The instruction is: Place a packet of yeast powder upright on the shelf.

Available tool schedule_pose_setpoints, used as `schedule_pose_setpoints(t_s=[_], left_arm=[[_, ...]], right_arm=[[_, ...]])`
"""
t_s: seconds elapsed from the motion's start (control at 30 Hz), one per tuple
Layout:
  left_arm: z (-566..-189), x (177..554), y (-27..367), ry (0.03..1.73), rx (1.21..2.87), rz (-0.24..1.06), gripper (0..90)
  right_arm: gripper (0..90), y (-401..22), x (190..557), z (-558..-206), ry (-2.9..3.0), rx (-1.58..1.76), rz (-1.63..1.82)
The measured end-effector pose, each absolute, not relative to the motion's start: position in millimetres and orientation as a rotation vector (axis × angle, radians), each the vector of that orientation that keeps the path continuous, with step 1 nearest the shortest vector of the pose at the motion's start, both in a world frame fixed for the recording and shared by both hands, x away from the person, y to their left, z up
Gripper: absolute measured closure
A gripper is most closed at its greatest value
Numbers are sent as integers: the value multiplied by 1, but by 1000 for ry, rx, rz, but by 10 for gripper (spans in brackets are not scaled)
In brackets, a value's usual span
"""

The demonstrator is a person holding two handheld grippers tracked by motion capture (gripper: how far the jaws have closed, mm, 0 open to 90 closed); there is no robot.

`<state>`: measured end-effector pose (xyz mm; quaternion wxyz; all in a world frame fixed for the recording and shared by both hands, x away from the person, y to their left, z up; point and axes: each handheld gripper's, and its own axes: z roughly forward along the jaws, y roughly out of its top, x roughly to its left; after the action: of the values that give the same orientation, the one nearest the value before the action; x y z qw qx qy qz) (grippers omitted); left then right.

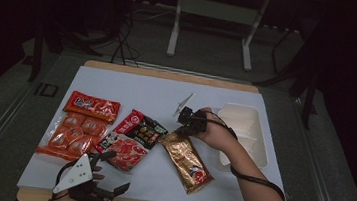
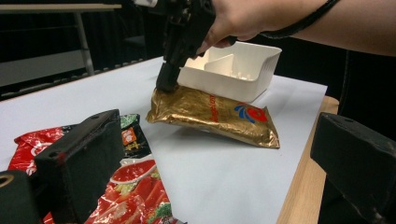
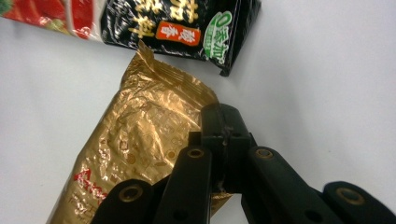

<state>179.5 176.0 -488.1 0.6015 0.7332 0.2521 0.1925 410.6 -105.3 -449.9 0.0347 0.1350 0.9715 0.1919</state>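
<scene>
Jaws of the right gripper (image 3: pixel 223 140) pinch the gold packet (image 3: pixel 144 140) — left gripper (image 1: pixel 108 173) gapes, empty.

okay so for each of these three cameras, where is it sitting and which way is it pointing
High view: above the person's side, looking forward and down on the table; both forearms, left gripper, right gripper.
Left gripper view: low by the near edge, looking across at the white tray; own jaws wide apart.
Right gripper view: looking down along its jaws, shut on the gold packet's edge.
Shared: all three show the gold packet, one end lifted.
</scene>
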Motion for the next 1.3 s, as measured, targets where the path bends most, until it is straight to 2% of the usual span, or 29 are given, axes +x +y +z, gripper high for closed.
schedule_pose_setpoints(t_s=[0.77, 1.3], left_arm=[[-491, 182, 173, 595, 1714, 435, 33], [-491, 182, 172, 590, 1719, 436, 33]], right_arm=[[900, -158, 375, -393, 2879, 338, 878], [900, -179, 340, -370, 2833, 227, 992]])
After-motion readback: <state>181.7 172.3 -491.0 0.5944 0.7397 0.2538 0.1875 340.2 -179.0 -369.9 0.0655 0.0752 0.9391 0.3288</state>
